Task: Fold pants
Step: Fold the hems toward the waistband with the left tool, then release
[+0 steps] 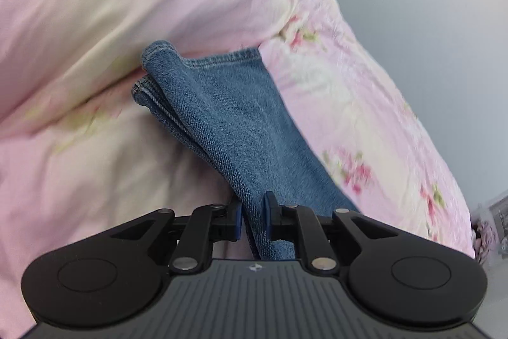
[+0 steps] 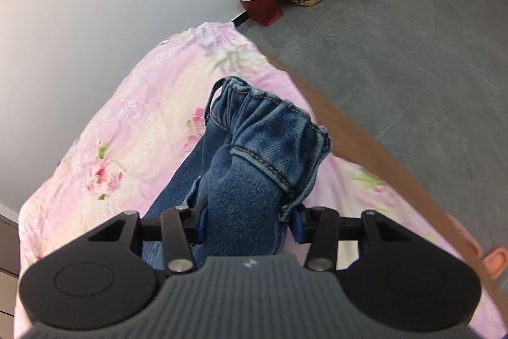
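Since each claw is clamped on denim, left gripper (image 1: pixel 253 220) on a leg hem, right gripper (image 2: pixel 249 223) on the bunched waistband, I'd guess the pants (image 1: pixel 228 116) get lifted off the bedspread (image 1: pixel 95 164) to fold end to end.

Left gripper (image 1: pixel 253 220): matte black body, dark grey ribbed housing at 6 o'clock with a small pale logo near its top edge. Two round black lobes at 7 and 5 o'clock, each with an inset circular disc. Black linkage bars pinned by silver rivets run up to short black fingers (image 1: pixel 234 220) faced with blue pads. Right gripper (image 2: pixel 249 223): same build, grey ribbed housing, pale logo, twin disc lobes, silver rivets, fingers (image 2: pixel 298 224) with blue pads.
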A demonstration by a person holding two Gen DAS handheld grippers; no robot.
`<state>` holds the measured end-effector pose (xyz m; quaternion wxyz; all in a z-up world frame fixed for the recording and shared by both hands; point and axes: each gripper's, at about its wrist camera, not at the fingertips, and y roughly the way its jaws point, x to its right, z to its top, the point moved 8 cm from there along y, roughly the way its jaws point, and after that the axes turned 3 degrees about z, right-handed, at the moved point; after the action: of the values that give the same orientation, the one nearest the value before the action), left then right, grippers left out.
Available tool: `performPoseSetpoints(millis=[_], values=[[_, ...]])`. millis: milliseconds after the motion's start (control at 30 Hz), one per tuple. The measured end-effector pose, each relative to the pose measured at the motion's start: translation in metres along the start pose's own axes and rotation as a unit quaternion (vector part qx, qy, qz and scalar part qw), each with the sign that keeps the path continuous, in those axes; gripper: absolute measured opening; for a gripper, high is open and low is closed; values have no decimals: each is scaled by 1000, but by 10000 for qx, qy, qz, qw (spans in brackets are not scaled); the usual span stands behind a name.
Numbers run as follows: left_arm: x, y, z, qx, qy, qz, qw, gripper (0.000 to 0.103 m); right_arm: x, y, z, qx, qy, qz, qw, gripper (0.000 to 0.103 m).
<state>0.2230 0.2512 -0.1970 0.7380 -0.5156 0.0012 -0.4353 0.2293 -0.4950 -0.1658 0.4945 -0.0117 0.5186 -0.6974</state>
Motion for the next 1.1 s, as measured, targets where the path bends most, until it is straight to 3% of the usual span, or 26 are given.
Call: performPoseSetpoints(millis=[133, 333, 500, 633, 767, 900, 1100], values=[[-30, 9, -27, -173, -186, -88, 9996, 15, 30, 3, -15, -114, -5, -265, 9996, 44], [-43, 21, -25, -354, -311, -187, 9987, 24, 26, 11, -20, -75, -360, -461, 9983, 47], [-63, 13, 1, 179, -403, 120, 9990, 39, 21, 2, -25, -264, -585, -880, 9940, 54], [-78, 19, 13, 141, -566, 116, 9982, 46, 4, -11, -33, -265, -1242, -1188, 9848, 58], [-85, 26, 22, 160, -534, 119, 9984, 48, -44, -39, -43, -35, -2612, -1424, 9547, 62], [-91, 34, 31, 68, -509, -1, 9987, 48, -109, -57, -76, -138, -3841, -662, 9208, 67], [-101, 40, 39, 30, -726, -313, 9969, 48, -195, -36, -153, -809, -5145, 284, 8532, 67]])
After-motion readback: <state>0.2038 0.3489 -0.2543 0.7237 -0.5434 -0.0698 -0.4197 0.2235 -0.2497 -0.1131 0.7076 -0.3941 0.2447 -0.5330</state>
